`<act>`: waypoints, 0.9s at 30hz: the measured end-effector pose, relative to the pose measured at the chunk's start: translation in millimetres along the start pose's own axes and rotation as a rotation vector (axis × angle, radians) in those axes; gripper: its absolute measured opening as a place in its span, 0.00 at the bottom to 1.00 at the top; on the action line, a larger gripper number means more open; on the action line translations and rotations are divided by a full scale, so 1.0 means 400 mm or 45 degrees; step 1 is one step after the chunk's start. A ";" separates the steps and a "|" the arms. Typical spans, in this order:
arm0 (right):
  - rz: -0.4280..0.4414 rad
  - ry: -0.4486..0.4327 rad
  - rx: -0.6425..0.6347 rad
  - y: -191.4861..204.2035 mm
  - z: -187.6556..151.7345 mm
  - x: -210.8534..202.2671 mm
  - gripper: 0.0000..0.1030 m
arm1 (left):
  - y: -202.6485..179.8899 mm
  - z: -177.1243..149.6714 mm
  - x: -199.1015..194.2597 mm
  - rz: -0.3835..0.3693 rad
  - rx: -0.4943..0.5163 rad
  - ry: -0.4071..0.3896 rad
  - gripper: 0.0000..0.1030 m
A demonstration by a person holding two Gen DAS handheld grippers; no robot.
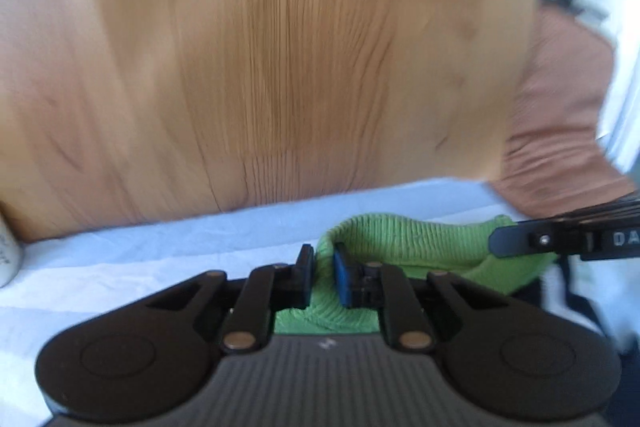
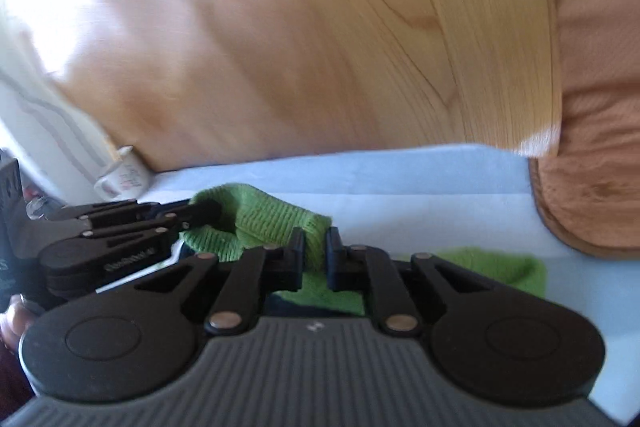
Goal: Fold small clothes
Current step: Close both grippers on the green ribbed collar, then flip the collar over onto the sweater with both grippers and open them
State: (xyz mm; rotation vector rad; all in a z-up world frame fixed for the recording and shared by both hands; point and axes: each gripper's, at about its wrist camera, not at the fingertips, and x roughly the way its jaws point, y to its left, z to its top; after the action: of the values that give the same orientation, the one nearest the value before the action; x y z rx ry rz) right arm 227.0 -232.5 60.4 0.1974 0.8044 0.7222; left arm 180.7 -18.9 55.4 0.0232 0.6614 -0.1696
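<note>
A green ribbed knit garment [image 1: 408, 239] lies on a pale blue sheet [image 1: 160, 259]. My left gripper [image 1: 323, 269] is shut on a raised edge of the green garment, which is pinched between its pads. In the right wrist view my right gripper [image 2: 316, 251] is shut on another raised edge of the same green garment [image 2: 272, 219]. The left gripper [image 2: 188, 223] comes in from the left there, gripping the cloth beside mine. The right gripper [image 1: 520, 241] shows at the right edge of the left wrist view. Both views are motion-blurred.
A wooden wall panel [image 1: 288, 47] rises behind the sheet. A brown cushion [image 2: 592, 187] lies at the right. A white mug [image 2: 122, 179] stands at the far left by the panel. Another green piece [image 2: 500, 267] lies flat at the right.
</note>
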 end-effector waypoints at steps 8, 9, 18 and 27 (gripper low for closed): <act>0.013 -0.114 -0.162 0.117 -0.301 -0.285 0.11 | -0.072 -0.284 -0.346 -0.095 0.005 -0.206 0.10; -0.008 -0.119 -0.185 0.128 -0.354 -0.301 0.11 | -0.081 -0.326 -0.374 -0.108 0.010 -0.215 0.10; -0.081 -0.124 -0.152 0.145 -0.571 -0.284 0.27 | -0.134 -0.596 -0.454 -0.105 0.054 -0.079 0.24; -0.128 -0.392 -0.050 0.113 -0.429 -0.364 0.34 | 0.006 -0.506 -0.595 -0.163 -0.143 -0.384 0.50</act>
State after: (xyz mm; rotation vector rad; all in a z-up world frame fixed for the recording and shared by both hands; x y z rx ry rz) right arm 12.0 -312.1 46.5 0.2251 0.5030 0.5943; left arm -126.7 34.3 41.4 -0.1507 0.3701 -0.2532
